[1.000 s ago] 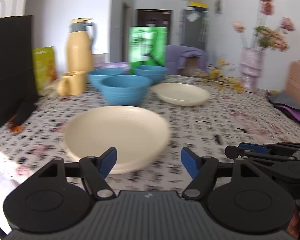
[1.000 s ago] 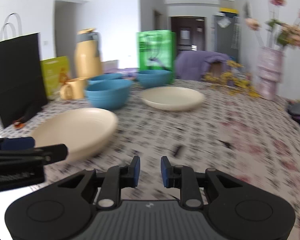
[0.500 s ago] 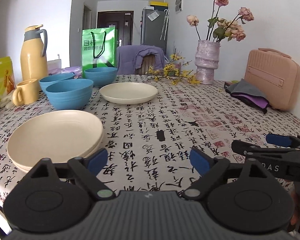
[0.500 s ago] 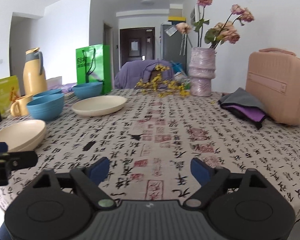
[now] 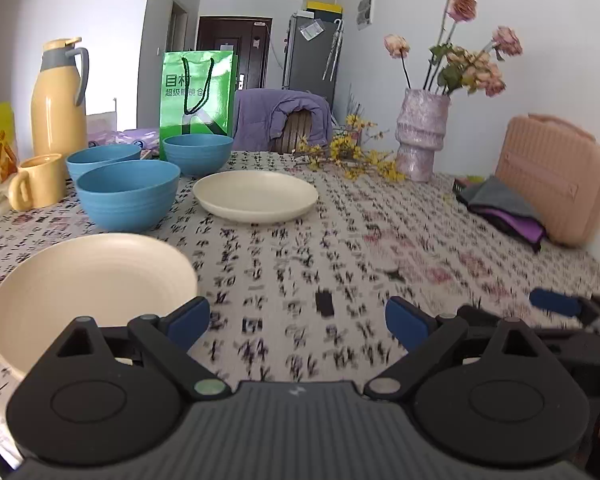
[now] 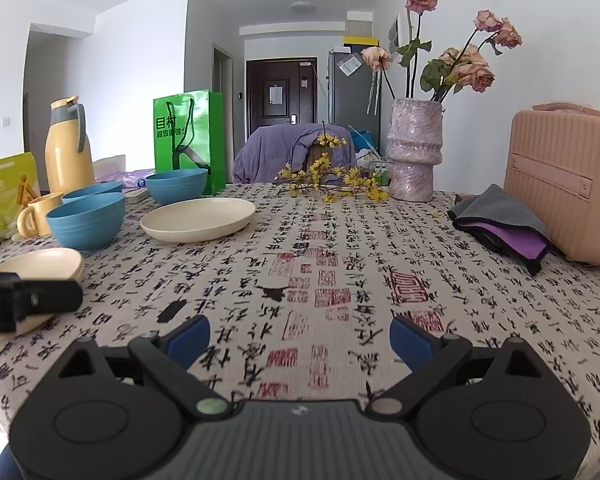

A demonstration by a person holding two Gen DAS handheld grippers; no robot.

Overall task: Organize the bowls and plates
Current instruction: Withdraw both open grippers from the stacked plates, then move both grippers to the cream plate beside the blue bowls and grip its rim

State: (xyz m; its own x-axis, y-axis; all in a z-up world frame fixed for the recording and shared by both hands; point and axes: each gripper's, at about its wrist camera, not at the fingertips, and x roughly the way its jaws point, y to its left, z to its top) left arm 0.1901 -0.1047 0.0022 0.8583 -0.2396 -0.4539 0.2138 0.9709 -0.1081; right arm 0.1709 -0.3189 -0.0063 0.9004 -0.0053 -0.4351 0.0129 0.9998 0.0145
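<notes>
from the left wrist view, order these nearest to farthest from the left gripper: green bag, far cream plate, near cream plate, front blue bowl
1. near cream plate, just ahead of the left gripper, to its left
2. front blue bowl, behind that plate, left
3. far cream plate, mid-table; its front edge looks about level with the bowl's, too close to call
4. green bag, at the back, upright

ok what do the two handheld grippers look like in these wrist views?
Identical pair: the left gripper and right gripper each have a ribbed dark-grey body with a small pale logo, black linkage arms over round black discs, silver pivot pins, and blue pads. No cables, hands or sleeves clearly visible.
</notes>
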